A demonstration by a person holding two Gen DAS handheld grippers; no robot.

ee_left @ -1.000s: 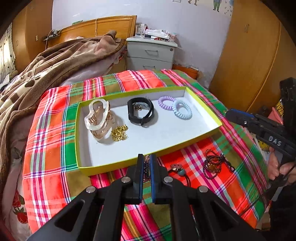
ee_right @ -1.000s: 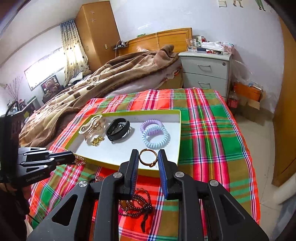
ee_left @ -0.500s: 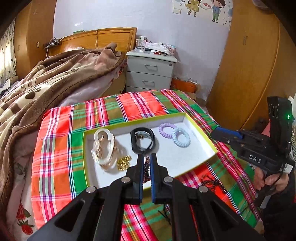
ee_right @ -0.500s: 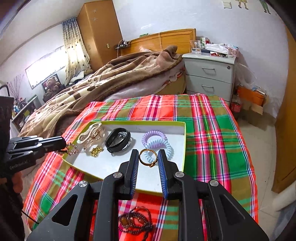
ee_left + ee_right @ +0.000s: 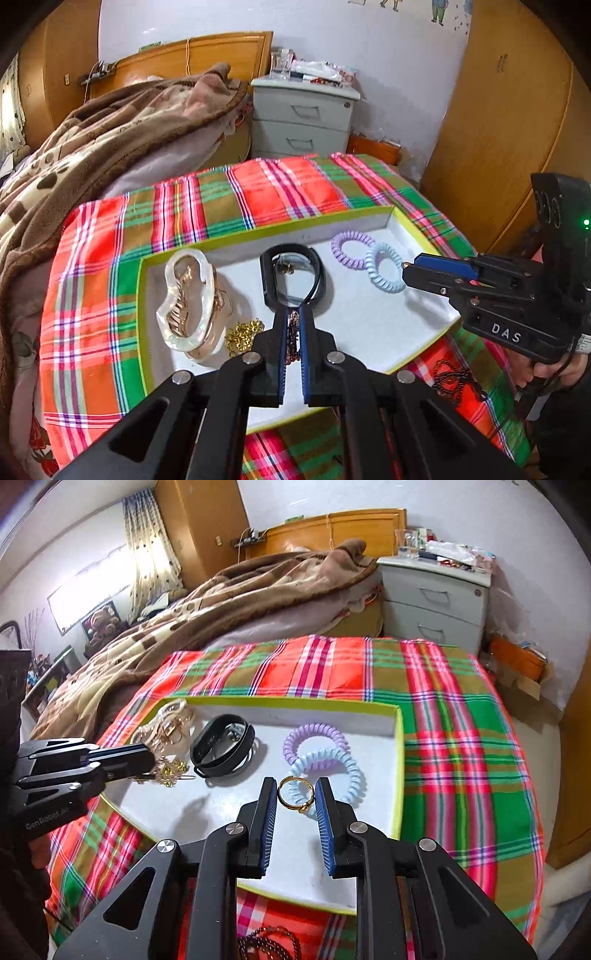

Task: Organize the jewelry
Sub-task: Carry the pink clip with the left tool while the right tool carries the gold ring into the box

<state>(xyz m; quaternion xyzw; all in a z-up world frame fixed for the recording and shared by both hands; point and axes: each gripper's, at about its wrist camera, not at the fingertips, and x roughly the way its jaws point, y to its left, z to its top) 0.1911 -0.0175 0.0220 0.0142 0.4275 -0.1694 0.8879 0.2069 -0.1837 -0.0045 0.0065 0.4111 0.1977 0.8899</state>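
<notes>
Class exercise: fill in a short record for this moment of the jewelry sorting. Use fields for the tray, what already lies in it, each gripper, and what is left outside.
tray: white box with yellow-green rim on plaid cloth
in tray: shell clip, gold chain, black band, purple coil, blue coil
left gripper: shut on dark beaded chain, over tray
right gripper: shut on gold ring, over tray
outside tray: dark bead necklace

A brown blanket (image 5: 236, 590) lay heaped on the bed beside a grey 2-drawer nightstand (image 5: 432, 602); a plaid cloth (image 5: 236, 199) covered the worktop.
</notes>
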